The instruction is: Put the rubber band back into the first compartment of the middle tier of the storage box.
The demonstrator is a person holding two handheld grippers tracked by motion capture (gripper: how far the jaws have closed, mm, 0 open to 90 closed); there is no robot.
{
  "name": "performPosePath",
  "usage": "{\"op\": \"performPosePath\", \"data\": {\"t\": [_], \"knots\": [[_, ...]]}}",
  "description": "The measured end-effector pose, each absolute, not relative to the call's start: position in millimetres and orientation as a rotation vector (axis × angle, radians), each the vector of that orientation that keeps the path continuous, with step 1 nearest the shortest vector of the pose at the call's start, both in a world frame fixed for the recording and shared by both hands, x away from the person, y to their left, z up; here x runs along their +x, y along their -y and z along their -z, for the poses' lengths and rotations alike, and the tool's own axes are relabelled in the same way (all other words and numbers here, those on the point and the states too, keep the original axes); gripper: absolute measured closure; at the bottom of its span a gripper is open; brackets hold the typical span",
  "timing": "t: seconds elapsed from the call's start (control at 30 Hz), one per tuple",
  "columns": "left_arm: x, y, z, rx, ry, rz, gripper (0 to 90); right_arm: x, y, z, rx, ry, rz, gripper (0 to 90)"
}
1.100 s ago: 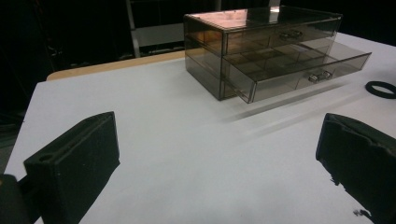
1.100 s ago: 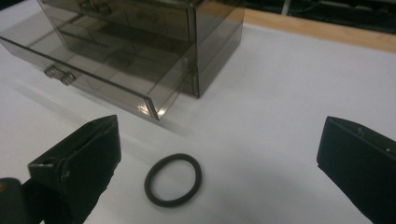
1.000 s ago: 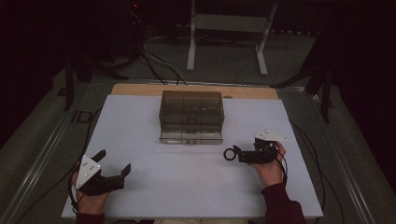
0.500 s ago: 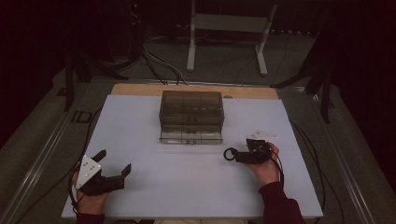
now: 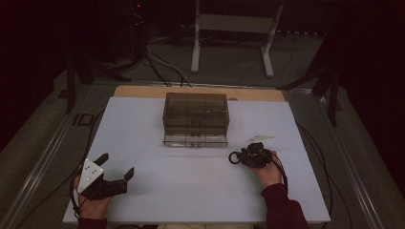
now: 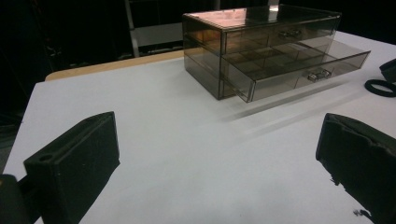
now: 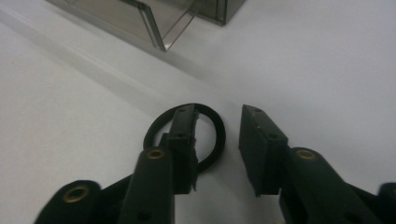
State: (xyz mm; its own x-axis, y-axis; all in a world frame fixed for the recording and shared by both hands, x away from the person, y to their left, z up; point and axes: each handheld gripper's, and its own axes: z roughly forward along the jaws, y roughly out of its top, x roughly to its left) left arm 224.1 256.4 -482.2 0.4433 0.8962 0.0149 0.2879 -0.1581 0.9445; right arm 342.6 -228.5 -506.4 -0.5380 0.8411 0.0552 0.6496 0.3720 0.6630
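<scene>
A black ring lies flat on the white table, right of centre. My right gripper is lowered onto it. In the right gripper view, one jaw stands inside the ring and the other outside, with the band between them. The right gripper has just been closing, but a gap still shows beside the band. A smoky clear drawer box stands at the table's middle back with its lower drawer pulled out. My left gripper rests open at the front left with nothing between its jaws.
The left gripper view shows the drawer box with the open compartmented drawer, and the ring at the right edge. The open drawer's corner lies just beyond the ring. A wooden strip borders the table's far edge.
My right hand has tipped down and edged left over the ring, and its jaws have narrowed around the band. The ring and the left gripper have stayed in place.
</scene>
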Motion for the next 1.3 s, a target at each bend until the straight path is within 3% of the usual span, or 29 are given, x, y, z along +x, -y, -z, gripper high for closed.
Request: {"op": "performPosePath", "data": {"t": [0.6, 1.3], "knots": [[224, -256, 483, 1.69, -1.035, -0.755, 0.2, 344, 226, 512, 1.328, -2.384, -0.839, 87.5], [225, -255, 483, 1.696, -1.035, -0.754, 0.3, 339, 229, 502, 1.355, -2.335, -0.904, 88.8]]}}
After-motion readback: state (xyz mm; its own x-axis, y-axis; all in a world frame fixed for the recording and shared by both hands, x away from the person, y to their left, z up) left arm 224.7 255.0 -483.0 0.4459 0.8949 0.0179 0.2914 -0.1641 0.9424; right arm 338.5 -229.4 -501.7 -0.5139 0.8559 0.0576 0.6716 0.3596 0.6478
